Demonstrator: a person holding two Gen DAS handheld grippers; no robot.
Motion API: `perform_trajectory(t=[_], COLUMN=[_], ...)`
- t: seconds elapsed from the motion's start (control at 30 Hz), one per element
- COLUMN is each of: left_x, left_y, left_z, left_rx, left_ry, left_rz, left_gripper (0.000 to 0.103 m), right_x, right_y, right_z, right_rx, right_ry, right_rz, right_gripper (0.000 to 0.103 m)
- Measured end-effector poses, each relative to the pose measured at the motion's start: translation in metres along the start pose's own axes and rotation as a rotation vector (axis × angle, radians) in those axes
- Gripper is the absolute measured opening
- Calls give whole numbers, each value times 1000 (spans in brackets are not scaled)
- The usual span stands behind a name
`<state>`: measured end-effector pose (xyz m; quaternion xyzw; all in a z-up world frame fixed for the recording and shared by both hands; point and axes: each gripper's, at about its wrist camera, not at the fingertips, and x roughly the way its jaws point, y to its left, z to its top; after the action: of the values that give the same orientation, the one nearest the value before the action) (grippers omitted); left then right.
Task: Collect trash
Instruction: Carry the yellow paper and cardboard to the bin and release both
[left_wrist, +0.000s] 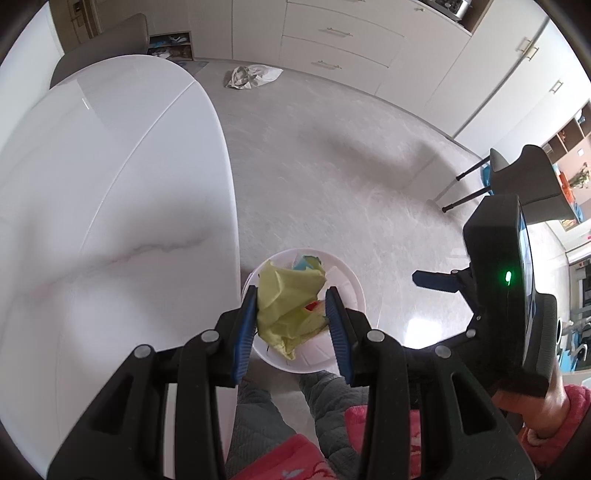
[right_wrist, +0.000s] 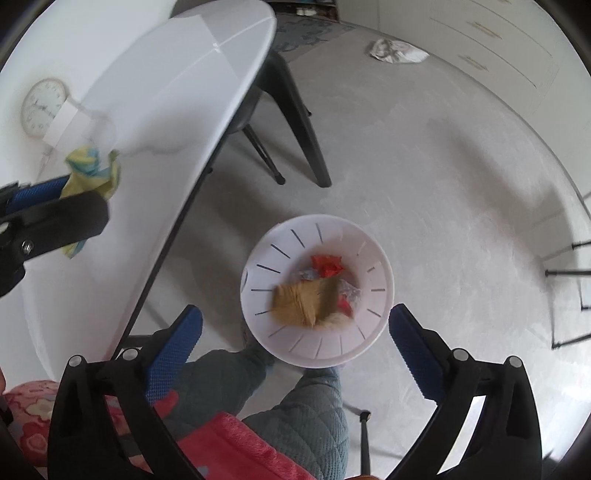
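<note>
My left gripper (left_wrist: 291, 314) is shut on a crumpled yellow-green wrapper (left_wrist: 288, 299) and holds it above the white slotted trash bin (left_wrist: 351, 288) on the floor. The same gripper and wrapper (right_wrist: 92, 173) show at the left of the right wrist view, over the table edge. My right gripper (right_wrist: 295, 332) is open and empty above the bin (right_wrist: 369, 240). A blurred tan piece of trash (right_wrist: 303, 299) is in the air inside the bin's mouth, over red (right_wrist: 327, 266) and silvery scraps at the bottom.
The white marble table (left_wrist: 110, 184) stands on the left, with dark legs (right_wrist: 306, 129) beneath it. A crumpled white bag (left_wrist: 251, 75) lies on the floor near the cabinets. A grey chair (left_wrist: 528, 181) stands on the right. The person's legs (right_wrist: 306, 413) are below.
</note>
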<state>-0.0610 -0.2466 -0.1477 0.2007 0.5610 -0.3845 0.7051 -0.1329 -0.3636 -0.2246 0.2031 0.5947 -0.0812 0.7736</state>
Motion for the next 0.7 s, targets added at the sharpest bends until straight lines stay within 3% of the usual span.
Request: perform_trajectory(t=[0.5, 0.57, 0.63, 0.7], left_x=[19, 18, 16, 12], left_y=[-24, -29, -32, -36], left_z=[-8, -9, -11, -11], left_rx=[64, 78, 89, 103], left_ry=[64, 61, 51, 33], left_rz=[-42, -48, -47, -49], left_gripper=[39, 51, 75, 87], right_x=[-26, -27, -28, -27], right_y=[-68, -72, -75, -75], right_z=[-15, -16, -17, -18], right_rx=[199, 208, 213, 213], right_ry=[-73, -72, -73, -73], right_rz=[-50, -51, -55, -55], right_gripper=[100, 100, 100, 100])
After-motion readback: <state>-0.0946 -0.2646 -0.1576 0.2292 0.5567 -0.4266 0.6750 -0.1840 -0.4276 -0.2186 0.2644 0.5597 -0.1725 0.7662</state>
